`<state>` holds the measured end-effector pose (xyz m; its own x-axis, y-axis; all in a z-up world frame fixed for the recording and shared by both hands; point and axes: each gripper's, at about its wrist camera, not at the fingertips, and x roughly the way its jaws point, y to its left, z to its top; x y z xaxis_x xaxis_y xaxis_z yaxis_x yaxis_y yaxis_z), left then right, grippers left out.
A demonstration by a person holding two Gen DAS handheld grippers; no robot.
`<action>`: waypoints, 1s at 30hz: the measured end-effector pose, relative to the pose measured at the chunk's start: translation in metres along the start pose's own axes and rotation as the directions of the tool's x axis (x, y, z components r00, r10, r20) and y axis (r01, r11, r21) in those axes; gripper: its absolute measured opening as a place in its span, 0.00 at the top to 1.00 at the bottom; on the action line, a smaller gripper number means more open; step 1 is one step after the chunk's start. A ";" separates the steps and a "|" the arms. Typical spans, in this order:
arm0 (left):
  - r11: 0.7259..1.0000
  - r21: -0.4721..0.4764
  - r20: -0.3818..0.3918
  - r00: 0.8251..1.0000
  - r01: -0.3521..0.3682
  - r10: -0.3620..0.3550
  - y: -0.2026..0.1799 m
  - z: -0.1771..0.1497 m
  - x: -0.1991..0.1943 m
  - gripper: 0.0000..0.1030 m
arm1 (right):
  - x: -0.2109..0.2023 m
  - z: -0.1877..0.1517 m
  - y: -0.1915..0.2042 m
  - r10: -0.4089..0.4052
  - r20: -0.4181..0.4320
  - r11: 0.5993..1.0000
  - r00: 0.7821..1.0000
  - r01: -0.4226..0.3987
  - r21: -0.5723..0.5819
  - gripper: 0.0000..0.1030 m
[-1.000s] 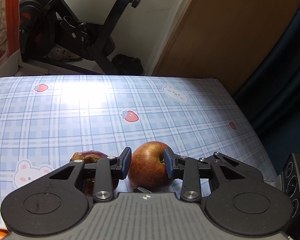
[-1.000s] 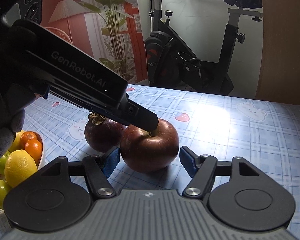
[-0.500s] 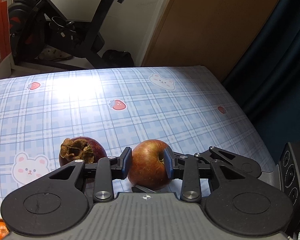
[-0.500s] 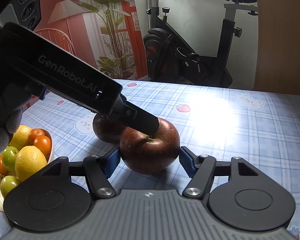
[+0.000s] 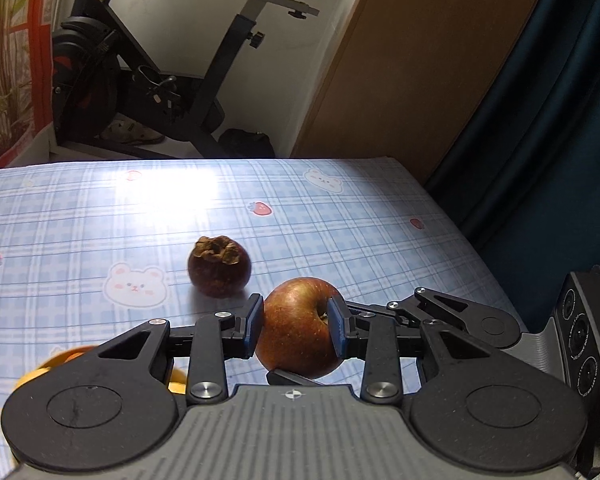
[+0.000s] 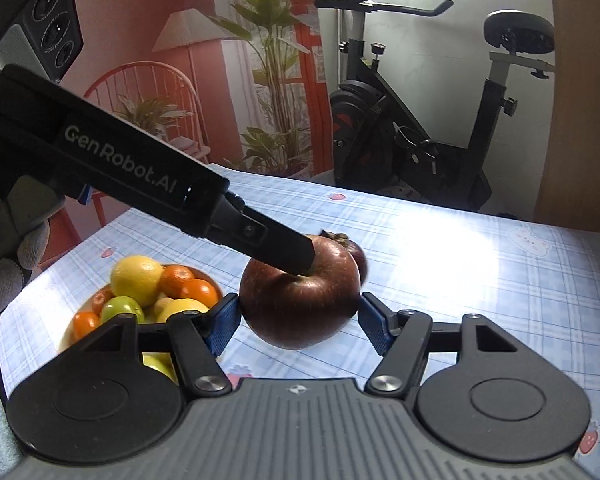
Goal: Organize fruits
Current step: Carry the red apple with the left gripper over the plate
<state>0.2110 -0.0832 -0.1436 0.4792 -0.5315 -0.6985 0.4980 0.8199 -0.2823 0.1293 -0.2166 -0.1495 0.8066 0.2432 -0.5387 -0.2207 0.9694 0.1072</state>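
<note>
My left gripper is shut on a red apple and holds it above the table; in the right wrist view its finger presses the top of the apple. My right gripper is open around the same apple, its pads beside it, and I cannot tell if they touch. A dark purple mangosteen with a dry brown cap sits on the tablecloth, left of and beyond the apple. A bowl of lemons, oranges and green fruit stands to the left.
The table has a blue checked cloth with bear and strawberry prints; its right edge drops off near a dark curtain. An exercise bike stands beyond the far edge.
My left gripper has lifted the apple off the table and drawn back and left; the mangosteen now sits clear of it. The fruit bowl has come nearer in the right wrist view.
</note>
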 end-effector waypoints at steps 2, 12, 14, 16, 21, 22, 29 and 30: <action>1.000 -0.013 0.014 1.000 -0.014 0.014 0.009 -0.007 -0.018 0.64 | 0.001 0.002 0.019 0.025 0.004 1.000 1.000 -0.025 -0.019 0.35; 0.991 -0.099 -0.005 0.996 -0.094 0.094 0.060 -0.049 -0.073 0.64 | 0.027 -0.005 0.099 0.131 -0.066 0.986 0.989 -0.137 -0.098 0.35; 0.989 -0.113 -0.023 0.995 -0.097 0.095 0.066 -0.059 -0.080 0.64 | 0.030 -0.013 0.108 0.137 -0.096 0.983 0.986 -0.148 -0.112 0.35; 0.988 -0.127 -0.040 0.995 -0.093 0.089 0.071 -0.070 -0.082 0.64 | 0.033 -0.020 0.114 0.143 -0.126 0.981 0.982 -0.158 -0.116 0.35; 0.988 -0.124 -0.058 0.995 -0.089 0.082 0.074 -0.090 -0.084 0.64 | 0.036 -0.034 0.122 0.149 -0.171 0.979 0.974 -0.170 -0.115 0.35; 0.988 -0.124 -0.061 0.995 -0.089 0.082 0.075 -0.093 -0.084 0.64 | 0.035 -0.036 0.123 0.150 -0.176 0.978 0.973 -0.172 -0.116 0.35; 0.985 -0.155 -0.059 0.996 -0.075 0.067 0.084 -0.100 -0.087 0.64 | 0.037 -0.038 0.135 0.134 -0.193 0.973 0.972 -0.166 -0.161 0.35; 0.986 -0.151 -0.056 0.996 -0.076 0.068 0.084 -0.100 -0.088 0.64 | 0.036 -0.038 0.138 0.131 -0.193 0.971 0.972 -0.165 -0.174 0.35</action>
<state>0.1380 0.0535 -0.1716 0.4706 -0.4616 -0.7520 0.3453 0.8806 -0.3245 0.1074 -0.0754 -0.1862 0.6498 0.3571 -0.6710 -0.4427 0.8954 0.0478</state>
